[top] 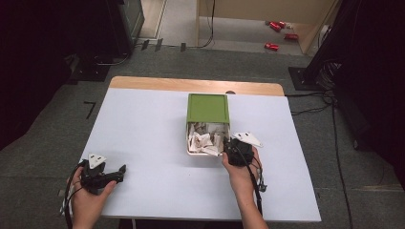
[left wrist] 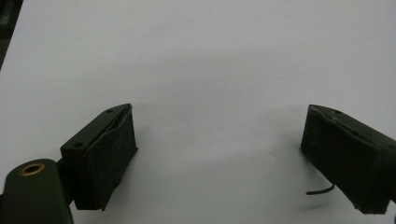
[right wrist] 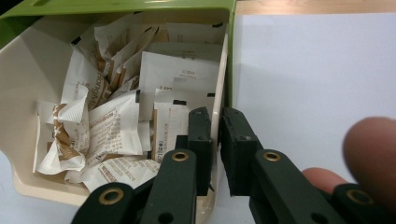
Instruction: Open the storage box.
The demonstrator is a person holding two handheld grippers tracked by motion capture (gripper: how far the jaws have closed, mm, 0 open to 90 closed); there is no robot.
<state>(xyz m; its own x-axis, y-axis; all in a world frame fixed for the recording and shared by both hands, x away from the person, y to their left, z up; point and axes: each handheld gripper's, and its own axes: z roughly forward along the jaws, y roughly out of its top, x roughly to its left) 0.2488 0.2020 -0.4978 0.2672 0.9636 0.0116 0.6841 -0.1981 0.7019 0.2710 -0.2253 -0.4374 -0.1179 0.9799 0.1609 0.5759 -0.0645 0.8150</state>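
Nearest me, my left gripper (top: 119, 171) rests low on the white table (top: 143, 133) at its near left corner, held in my left hand (top: 88, 195). In the left gripper view its jaws stand spread wide, with bare white tabletop between them and nothing touching either pad.

A little farther in and to the right, my right hand (top: 241, 174) holds the right gripper (top: 225, 143) against the near right corner of the box (top: 190, 143). In the right gripper view (right wrist: 215, 140) the jaws are pressed almost together on the box's cream right wall (right wrist: 219, 93): one pad sits inside the box and the other outside, with the thin wall pinched between them.

The box stands at the middle of the table, its near half uncovered. That open part holds a loose heap of white and brown paper sachets (right wrist: 116, 126), crumpled and overlapping; the closest ones lie just beside the inner pad. I cannot tell whether that pad touches any of them.

Beyond the sachets, the green lid (top: 207, 108) covers the far half of the box. Past it runs the table's wooden far edge (top: 191, 85).
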